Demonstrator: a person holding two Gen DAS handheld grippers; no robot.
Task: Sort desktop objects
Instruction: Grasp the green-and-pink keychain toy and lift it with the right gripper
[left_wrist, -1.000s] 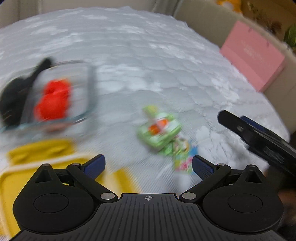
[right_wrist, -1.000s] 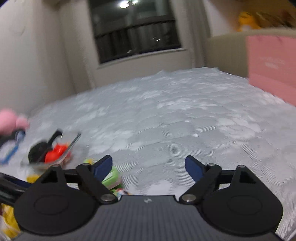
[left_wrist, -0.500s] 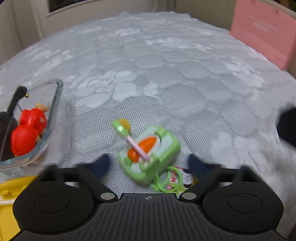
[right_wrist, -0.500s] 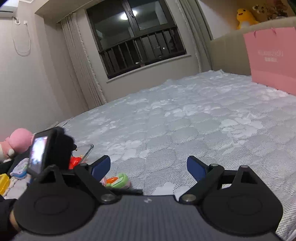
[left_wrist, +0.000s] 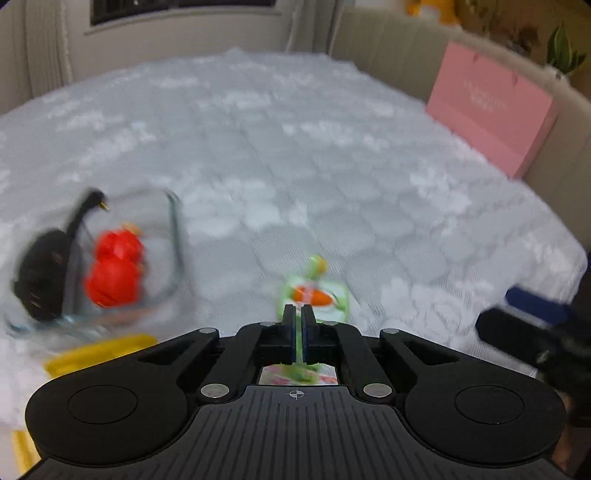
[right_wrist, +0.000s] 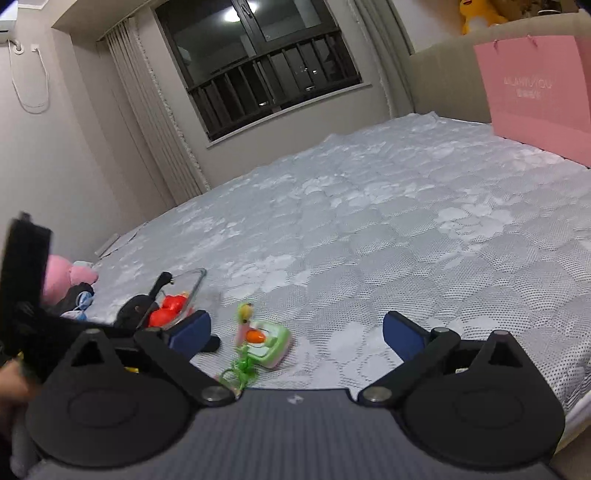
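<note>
**Left fingers pinched on the green toy's cord, right fingers spread**

Left wrist view: your left gripper has its fingers drawn almost together, with a thin green strand of the toy's cord clamped between the blue pads. The green toy lies just beyond the fingertips on the bed; it is a blurred, boxy plastic piece with an orange carrot shape on its face and a small knob at its far end. To the left sits a clear glass container with rounded corners, holding a glossy red toy and a black object with a thin neck. A yellow item lies near the gripper body.

Right wrist view: your right gripper has its fingers spread wide, with nothing between them. The green toy lies on the quilted, grey-white bed between the fingers' line and nearer the left one, its curly green cord trailing toward the gripper body. A flat pink paper bag stands against the padded headboard.
</note>
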